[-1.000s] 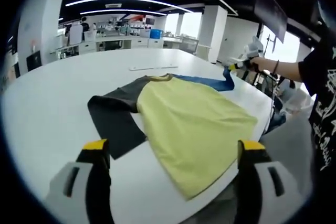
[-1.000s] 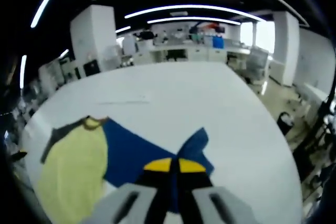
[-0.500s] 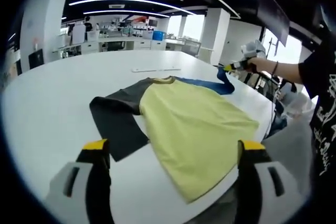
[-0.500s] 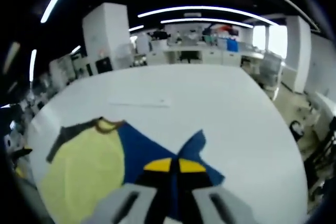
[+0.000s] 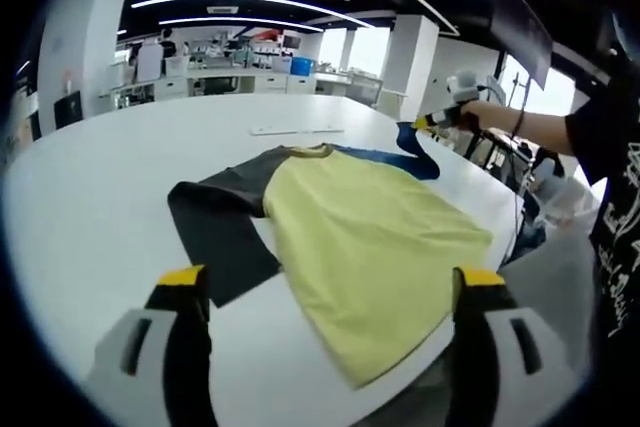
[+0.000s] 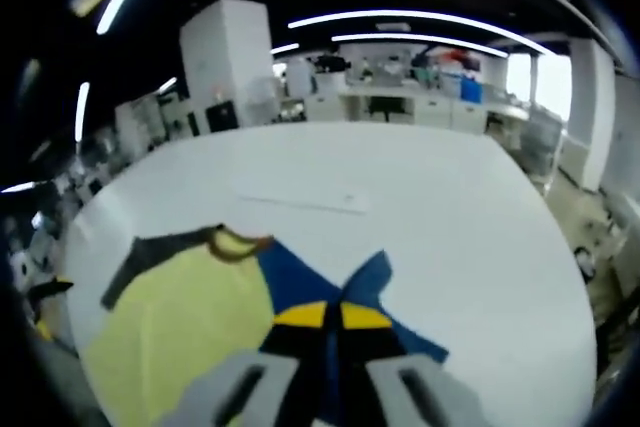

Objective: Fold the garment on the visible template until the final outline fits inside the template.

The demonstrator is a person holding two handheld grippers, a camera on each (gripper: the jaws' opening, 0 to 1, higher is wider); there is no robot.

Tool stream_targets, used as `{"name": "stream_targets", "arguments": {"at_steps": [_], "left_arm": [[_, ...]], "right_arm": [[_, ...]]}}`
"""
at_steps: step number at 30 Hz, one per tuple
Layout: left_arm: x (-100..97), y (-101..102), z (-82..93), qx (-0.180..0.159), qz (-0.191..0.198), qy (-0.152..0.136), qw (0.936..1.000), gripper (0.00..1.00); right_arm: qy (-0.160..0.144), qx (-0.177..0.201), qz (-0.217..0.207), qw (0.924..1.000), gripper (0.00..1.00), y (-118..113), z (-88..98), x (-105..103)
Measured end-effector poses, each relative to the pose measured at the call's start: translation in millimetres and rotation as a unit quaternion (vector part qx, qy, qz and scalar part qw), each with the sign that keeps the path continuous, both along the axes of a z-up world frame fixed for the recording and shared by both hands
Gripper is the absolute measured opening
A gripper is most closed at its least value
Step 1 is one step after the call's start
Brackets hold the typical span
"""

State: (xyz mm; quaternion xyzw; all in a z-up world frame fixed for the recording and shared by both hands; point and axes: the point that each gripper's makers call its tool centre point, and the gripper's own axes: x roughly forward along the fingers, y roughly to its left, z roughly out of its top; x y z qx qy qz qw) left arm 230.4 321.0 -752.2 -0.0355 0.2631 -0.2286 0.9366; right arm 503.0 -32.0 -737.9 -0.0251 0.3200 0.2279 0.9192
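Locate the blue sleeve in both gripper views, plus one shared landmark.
Left gripper view: blue sleeve upper right of centre, lifted by the right gripper.
Right gripper view: lower centre, pinched between that gripper's shut jaws.
Shared landmark: the shirt's yellow collar.

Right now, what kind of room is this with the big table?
It looks like an open-plan office or lab. A big white table holds a yellow shirt, long strip lights run along the dark ceiling, and rows of desks with equipment stand at the back among white pillars.
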Motion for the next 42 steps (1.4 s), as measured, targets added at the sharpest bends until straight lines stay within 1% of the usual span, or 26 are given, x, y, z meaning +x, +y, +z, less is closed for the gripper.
{"name": "stream_targets", "arguments": {"at_steps": [3,7,11,14,16,21,23,28,34,39,42], "left_arm": [[0.4,1.1,0.3,0.001,0.003,0.0,1.0,0.99],[0.8,1.8,0.2,0.0,0.003,0.0,1.0,0.99],[0.2,1.8,-1.6,0.0,0.002,0.002,1.0,0.99],[0.5,1.1,-2.6,-0.001,0.002,0.002,1.0,0.99],[0.2,-0.1,-3.0,0.0,-0.001,0.003,1.0,0.99],[-0.5,-0.7,-3.2,-0.003,0.001,0.004,1.0,0.98],[-1.3,-0.9,-3.8,-0.004,0.003,0.005,1.0,0.98],[-3.6,-1.2,-6.8,-0.002,0.002,0.009,1.0,0.98],[-2.7,-0.9,-6.0,-0.005,0.005,0.008,0.9999,0.98],[-2.4,0.1,-6.4,-0.004,0.005,0.009,0.9999,0.98],[-2.0,0.2,-6.6,-0.004,0.005,0.009,0.9999,0.98]], "right_arm": [[-0.003,-0.001,0.011,0.9999,0.0,13.1,3.1,1.7],[-0.001,-0.002,0.023,0.9997,0.0,23.2,4.0,6.3],[0.0,-0.002,0.034,0.9994,0.0,35.4,5.3,6.9],[0.0,-0.009,0.047,0.9988,0.0,46.6,4.5,7.3],[0.0,-0.011,0.053,0.9985,0.0,54.5,4.3,4.6],[0.004,-0.009,0.064,0.9979,0.0,69.8,1.7,1.3],[0.006,-0.005,0.067,0.9977,0.0,74.1,0.8,2.9],[0.007,-0.002,0.075,0.9972,0.0,87.4,2.6,2.4],[0.008,0.011,0.089,0.9959,0.0,107.6,5.4,6.0],[0.006,0.012,0.102,0.9947,0.0,122.7,7.3,7.4],[0.005,0.006,0.11,0.9939,0.0,130.7,7.3,7.2]]}}
